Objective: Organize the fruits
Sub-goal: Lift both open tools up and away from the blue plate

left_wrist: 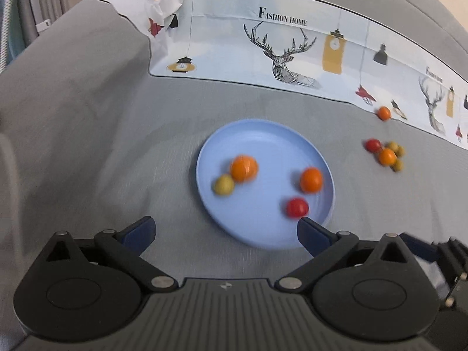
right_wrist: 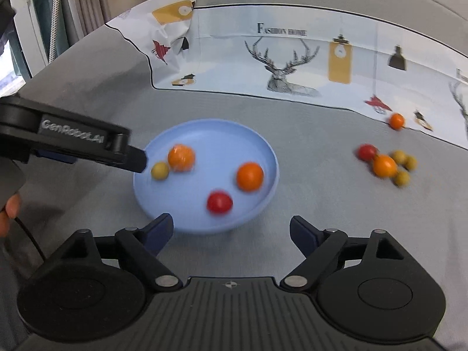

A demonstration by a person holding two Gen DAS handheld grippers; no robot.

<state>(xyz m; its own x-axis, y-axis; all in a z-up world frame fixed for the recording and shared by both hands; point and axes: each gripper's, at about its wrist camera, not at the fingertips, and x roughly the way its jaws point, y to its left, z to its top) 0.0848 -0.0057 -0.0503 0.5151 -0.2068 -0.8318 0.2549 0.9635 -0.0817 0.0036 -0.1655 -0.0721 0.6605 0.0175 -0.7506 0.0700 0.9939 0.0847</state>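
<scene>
A light blue plate lies on grey cloth and holds two orange fruits, a yellow-green one and a red one. My left gripper is open over the plate's near rim, with no fruit between its fingers. In the right wrist view its fingertip reaches in from the left, next to the yellow-green fruit. My right gripper is also open, at the plate's near right edge, and holds nothing. The red fruit lies just beyond it.
To the right of the plate, a loose cluster of fruits rests on the grey cloth. A lone orange fruit sits at the edge of a white printed cloth with deer drawings. A person's thumb shows at left.
</scene>
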